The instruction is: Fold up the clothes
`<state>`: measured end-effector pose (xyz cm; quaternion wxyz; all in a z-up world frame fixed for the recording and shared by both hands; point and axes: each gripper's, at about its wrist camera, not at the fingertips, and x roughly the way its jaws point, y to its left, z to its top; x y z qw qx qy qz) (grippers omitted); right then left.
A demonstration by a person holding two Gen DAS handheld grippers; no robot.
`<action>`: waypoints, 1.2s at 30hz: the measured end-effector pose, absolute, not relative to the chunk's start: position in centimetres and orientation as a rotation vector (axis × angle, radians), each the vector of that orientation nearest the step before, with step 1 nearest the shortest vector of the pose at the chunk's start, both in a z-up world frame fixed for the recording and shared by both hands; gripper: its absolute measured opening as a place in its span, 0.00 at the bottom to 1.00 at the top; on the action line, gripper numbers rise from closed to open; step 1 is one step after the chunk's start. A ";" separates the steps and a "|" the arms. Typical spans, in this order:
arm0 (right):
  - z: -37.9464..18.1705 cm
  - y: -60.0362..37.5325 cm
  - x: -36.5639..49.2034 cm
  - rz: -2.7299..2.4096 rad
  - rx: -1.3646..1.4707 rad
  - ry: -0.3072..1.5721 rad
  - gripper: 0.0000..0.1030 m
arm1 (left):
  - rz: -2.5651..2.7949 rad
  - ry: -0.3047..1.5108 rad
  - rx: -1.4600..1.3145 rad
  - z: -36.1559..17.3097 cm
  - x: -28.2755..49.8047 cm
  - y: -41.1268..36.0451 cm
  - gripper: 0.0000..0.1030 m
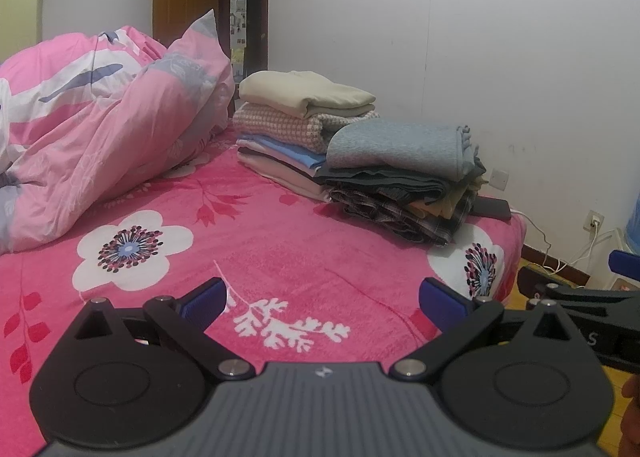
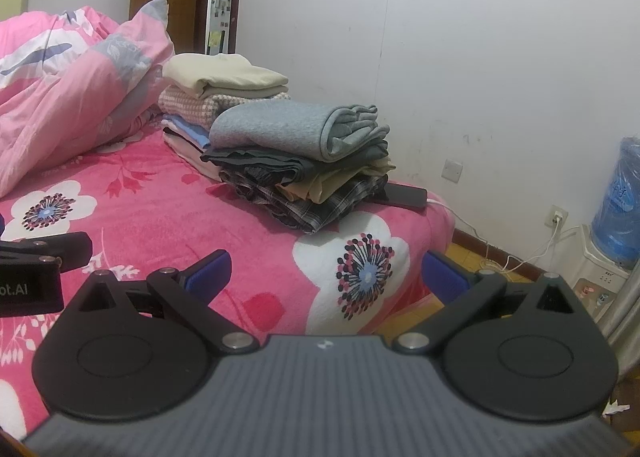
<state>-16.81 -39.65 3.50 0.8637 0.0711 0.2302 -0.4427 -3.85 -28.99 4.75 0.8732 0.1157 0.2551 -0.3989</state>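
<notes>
A home bedroom: a bed with a pink floral blanket (image 1: 280,241) fills the view, a rumpled pink duvet (image 1: 100,129) at ten o'clock. At one o'clock folded clothes (image 2: 288,153) are stacked, and a water dispenser (image 2: 616,225) stands at three o'clock by the white wall (image 2: 480,57).

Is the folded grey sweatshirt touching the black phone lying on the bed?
Apart. The right wrist view shows the grey sweatshirt atop the pile, several garments above the phone.

Near pile: rolled grey fleece garment (image 2: 292,129) atop dark, tan and plaid folded clothes (image 2: 308,193).
Far pile: folded cream top (image 2: 224,75) over checked, blue, pink layers (neatly stacked).
Place: pink floral bed (image 2: 160,209).
</notes>
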 end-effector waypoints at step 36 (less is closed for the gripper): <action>3.5 -39.5 -16.5 -0.926 0.145 0.487 0.99 | -0.836 0.539 0.245 4.5 -3.8 -28.7 1.00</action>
